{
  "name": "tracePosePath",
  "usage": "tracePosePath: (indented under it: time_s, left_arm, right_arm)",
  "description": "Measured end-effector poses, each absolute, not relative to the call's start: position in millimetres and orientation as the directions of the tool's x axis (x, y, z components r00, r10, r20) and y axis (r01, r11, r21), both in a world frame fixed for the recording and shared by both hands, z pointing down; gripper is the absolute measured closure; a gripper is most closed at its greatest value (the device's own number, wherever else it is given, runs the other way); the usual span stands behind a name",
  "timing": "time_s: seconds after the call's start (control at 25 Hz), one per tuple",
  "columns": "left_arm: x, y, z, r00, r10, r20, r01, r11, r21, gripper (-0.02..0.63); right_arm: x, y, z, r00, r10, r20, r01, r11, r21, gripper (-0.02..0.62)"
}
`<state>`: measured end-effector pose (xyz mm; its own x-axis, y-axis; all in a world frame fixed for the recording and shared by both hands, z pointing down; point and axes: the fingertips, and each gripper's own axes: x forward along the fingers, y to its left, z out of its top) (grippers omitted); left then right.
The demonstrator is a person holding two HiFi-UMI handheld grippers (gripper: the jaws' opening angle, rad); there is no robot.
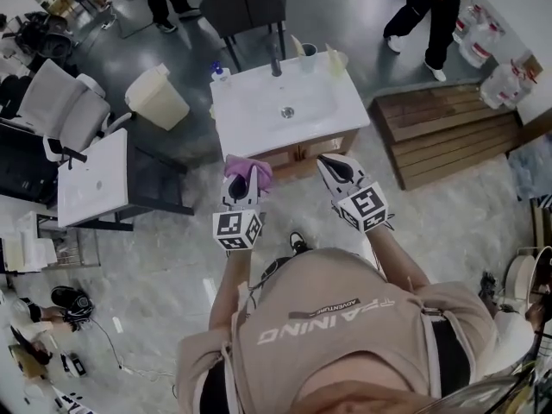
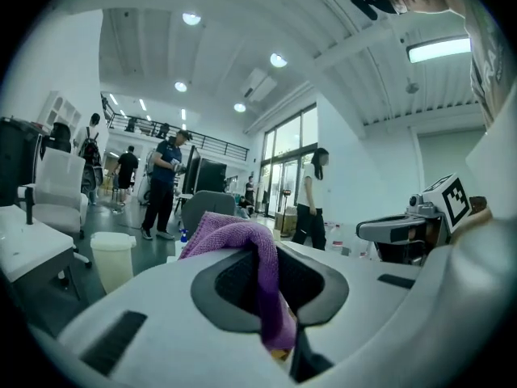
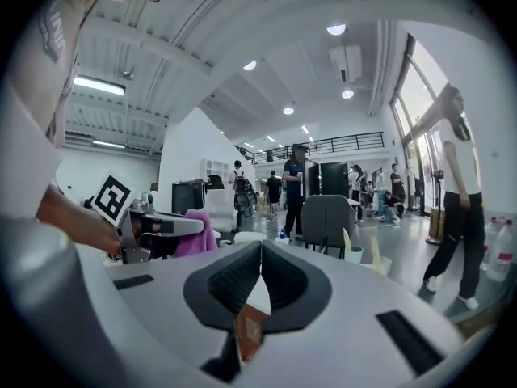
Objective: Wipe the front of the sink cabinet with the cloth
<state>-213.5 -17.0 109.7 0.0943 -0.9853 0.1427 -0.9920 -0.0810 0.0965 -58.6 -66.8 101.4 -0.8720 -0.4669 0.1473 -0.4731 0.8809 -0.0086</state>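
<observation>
The left gripper [image 1: 244,188] is clenched on a purple cloth [image 1: 249,169]. The cloth is pinched between its jaws and bunches over their tips. It is held just in front of the sink cabinet [image 1: 297,153] and above its wooden front, and I cannot tell whether it touches. In the left gripper view the cloth [image 2: 242,245] fills the gap between the dark pads. The right gripper [image 1: 332,169] hangs beside it, before the cabinet's right half, jaws pressed together on nothing. On the cabinet's white top, two cups [image 1: 309,54] stand at the back edge by the faucet [image 1: 276,59], a pale slender thing upright in each. A lidded beige bin [image 1: 158,97] stands left of the cabinet, contents hidden.
</observation>
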Motion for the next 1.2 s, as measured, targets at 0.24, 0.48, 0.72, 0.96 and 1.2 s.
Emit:
tracePosePath:
  time_s: [0.24, 0.48, 0.72, 0.96, 1.2]
  left_arm:
    - [-226.0, -27.9, 86.3, 0.122, -0.988, 0.092, -0.99, -0.115, 0.081, 0.569]
    - [-239.3, -38.9, 80.9, 0.109, -0.99, 0.094, -0.992, -0.102, 0.072, 0.569]
    - [-242.2, -56.9, 67.9, 0.061, -0.995, 0.079, -0.995, -0.055, 0.08, 0.569]
    - [-234.0, -66.3, 63.7, 0.007, -0.997, 0.079, -0.997, -0.001, 0.076, 0.569]
    - [-224.1, -76.4, 65.8, -0.013, -0.997, 0.075, -0.995, 0.021, 0.101, 0.569]
  right_arm:
    - [-60.1, -80.5, 84.8, -0.86, -0.495, 0.12, -0.502, 0.864, -0.033, 0.583]
    - [-58.1, -91.9, 74.5, -0.859, -0.503, 0.097, -0.511, 0.853, -0.109, 0.583]
    - [-55.3, -110.4, 64.1, -0.874, -0.48, 0.079, -0.487, 0.863, -0.135, 0.583]
    - [-35.9, -132.6, 69.2, -0.861, -0.499, 0.099, -0.506, 0.859, -0.08, 0.583]
    - [-27.1, -150.4, 76.3, -0.843, -0.529, 0.102, -0.535, 0.843, -0.049, 0.583]
